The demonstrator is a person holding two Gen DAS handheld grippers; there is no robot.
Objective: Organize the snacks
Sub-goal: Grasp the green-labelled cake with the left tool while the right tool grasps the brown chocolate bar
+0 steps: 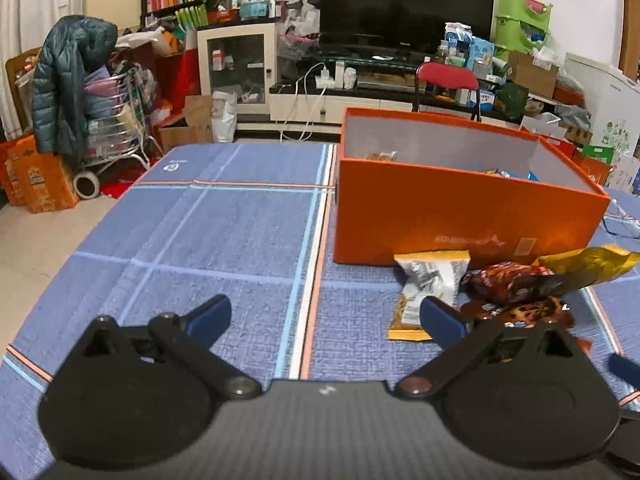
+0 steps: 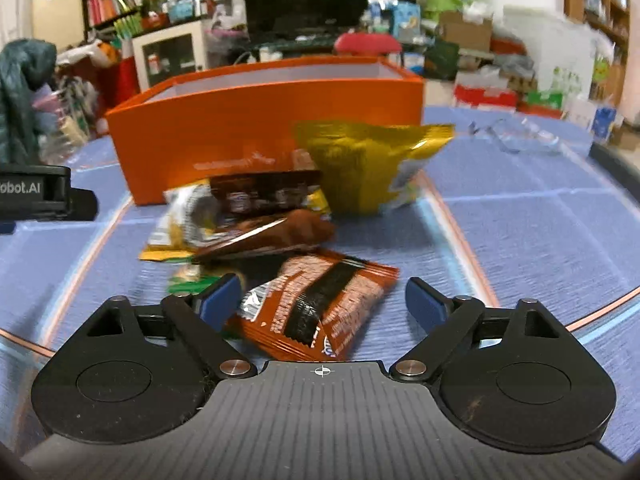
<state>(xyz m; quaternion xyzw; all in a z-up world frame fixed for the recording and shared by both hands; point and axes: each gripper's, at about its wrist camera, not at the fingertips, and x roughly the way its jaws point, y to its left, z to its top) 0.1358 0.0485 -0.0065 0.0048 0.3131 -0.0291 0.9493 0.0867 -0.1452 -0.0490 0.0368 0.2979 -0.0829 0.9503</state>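
Right claw [image 2: 323,308], spread wide, straddles the orange packet [image 2: 316,304], whose long axis runs away toward the box [image 2: 264,128]; left claw [image 1: 326,320] gapes beside.

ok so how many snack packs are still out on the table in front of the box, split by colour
gold or yellow packs: 1, the big gold bag
white and yellow packs: 1
dark brown packs: 2
orange-brown packs: 1
green-edged packs: 1, mostly hidden
total: 6 that can be made out; the pile overlaps, so more may be hidden
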